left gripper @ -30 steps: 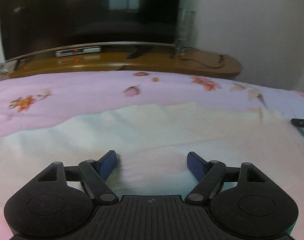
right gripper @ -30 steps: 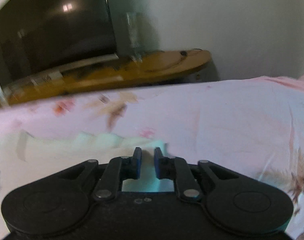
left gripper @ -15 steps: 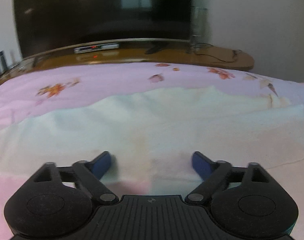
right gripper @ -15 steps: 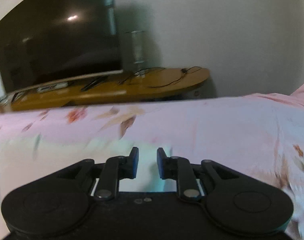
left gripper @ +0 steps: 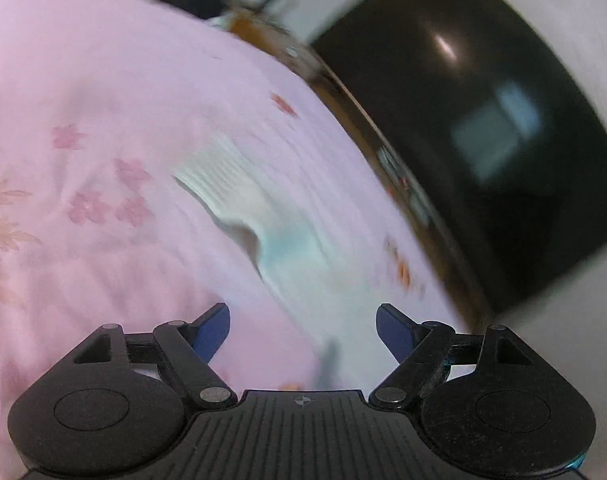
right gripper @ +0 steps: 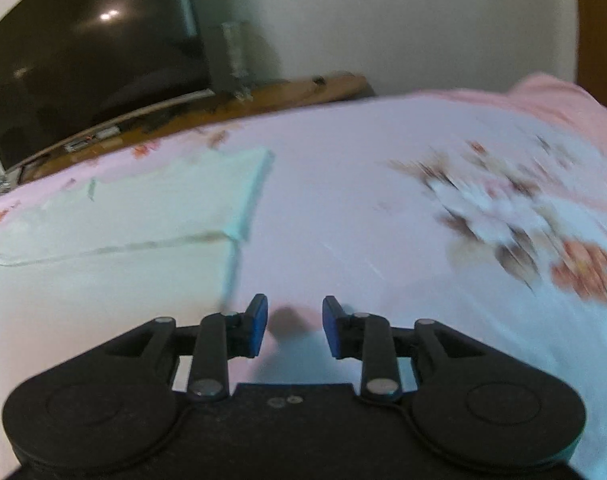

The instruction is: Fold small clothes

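Both grippers hold nothing. The left gripper (left gripper: 303, 330), jaws wide but closing, hangs near the pale cloth (left gripper: 259, 216) on the pink bedspread (left gripper: 83, 80). Narrow and opening, the right gripper (right gripper: 295, 325) sits just right of the cloth's edge.

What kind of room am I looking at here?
Most likely a bedroom at home. A pink flowered bedsheet covers a bed, with a pale folded garment lying on it. Beyond the bed, a big dark TV stands on a long wooden stand against a plain wall.
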### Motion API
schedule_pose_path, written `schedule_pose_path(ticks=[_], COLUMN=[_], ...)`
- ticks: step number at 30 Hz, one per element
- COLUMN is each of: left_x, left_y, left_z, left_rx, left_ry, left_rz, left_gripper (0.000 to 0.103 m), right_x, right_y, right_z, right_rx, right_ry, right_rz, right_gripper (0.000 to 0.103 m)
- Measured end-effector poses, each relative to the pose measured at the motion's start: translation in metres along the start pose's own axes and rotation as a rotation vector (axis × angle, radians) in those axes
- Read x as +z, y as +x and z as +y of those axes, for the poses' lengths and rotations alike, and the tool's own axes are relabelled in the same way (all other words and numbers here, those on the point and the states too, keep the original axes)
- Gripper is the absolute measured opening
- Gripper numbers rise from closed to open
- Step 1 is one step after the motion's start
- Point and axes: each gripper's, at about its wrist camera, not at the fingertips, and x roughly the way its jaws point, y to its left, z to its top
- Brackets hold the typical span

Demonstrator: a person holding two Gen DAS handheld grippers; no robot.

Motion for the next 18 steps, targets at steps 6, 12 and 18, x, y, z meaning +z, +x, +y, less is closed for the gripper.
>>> schedule_pose_path(ticks=[6, 12, 18], left_x=[0.025, 0.044, 0.032], left_y=[0.017, 0.043, 0.054], left_z=[0.023, -0.005, -0.087], left_rx=[0.007, 0.051, -0.028], left_ry=[-0.161, -0.023, 0.251], left_rz=[-0.061, -0.017, -0.002], left_gripper=[0.066, 0.022, 0.003], right_x=[-0.003, 0.012, 0.016], right_y=[-0.010, 0.004, 0.013], right_z=[0.002, -0.012, -0.020], right_rx=[0.003, 0.026, 0.009], right_ry=[0.028, 0.174, 0.238], right_rz=[-0.002, 0.002, 0.000], right_gripper=[0.032, 0.032, 0.033])
